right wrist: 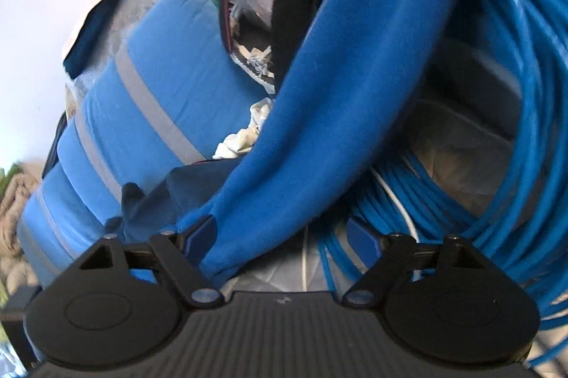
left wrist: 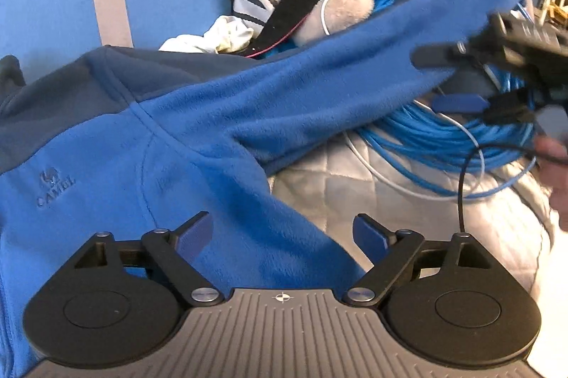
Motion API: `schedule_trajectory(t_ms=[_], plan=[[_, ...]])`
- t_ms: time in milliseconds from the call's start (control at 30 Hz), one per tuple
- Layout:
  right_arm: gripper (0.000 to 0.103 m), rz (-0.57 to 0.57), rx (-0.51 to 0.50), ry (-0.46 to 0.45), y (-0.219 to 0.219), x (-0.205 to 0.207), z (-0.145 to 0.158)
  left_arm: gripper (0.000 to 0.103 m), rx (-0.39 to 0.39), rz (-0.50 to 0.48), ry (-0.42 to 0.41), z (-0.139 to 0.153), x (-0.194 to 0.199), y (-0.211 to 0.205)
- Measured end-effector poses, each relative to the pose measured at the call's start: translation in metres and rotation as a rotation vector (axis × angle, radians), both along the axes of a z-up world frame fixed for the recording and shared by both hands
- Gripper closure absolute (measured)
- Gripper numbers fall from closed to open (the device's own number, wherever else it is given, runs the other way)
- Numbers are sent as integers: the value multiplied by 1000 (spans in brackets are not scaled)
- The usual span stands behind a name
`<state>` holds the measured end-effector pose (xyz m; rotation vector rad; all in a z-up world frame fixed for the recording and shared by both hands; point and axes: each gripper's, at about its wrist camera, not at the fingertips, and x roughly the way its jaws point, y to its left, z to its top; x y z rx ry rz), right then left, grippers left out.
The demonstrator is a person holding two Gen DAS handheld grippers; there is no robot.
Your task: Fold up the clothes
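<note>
Across quilted bed (left wrist: 355, 196), blue fleece jacket (left wrist: 149, 143) sprawled; sleeve (left wrist: 319, 83) stretches toward 2 o'clock. Left gripper (left wrist: 283, 232) jaws released, empty. Right gripper (right wrist: 283, 236) jaws spread, sleeve between, ungripped. Sleeve-fold stage; next: clench cuff, bring across body, clear of cable coil (left wrist: 461, 133).

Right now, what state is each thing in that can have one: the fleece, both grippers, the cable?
Blue fleece jacket: unfolded, spread out, one sleeve stretched sideways over the clutter.
Left gripper: open, over the jacket body, nothing between the fingers.
Right gripper: open, sleeve end lying between the fingers, not clamped.
Blue cable: coiled, partly under the sleeve.
</note>
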<state>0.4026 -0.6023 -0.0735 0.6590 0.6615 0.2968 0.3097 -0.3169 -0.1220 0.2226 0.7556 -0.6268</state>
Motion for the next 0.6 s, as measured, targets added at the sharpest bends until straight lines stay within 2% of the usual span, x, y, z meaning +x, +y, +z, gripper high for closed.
schedule_trajectory(t_ms=[100,267,433,533,567,600], plan=[[22,7,57,-8,0,7,5,17,-36,-11,-64,6,-5,4],[23,18,82,-7,1,20,22,17,-11,-76,-242,18,-8,-9],[23,27,88,-24,4,30,36,20,94,-206,-369,15,-1,-38],[23,29,72,-24,6,34,39,44,123,-240,-361,14,13,-51],[23,29,69,-22,6,34,39,59,106,-218,-330,15,21,-51],[23,30,69,-22,6,34,39,65,80,-189,-288,16,30,-50]])
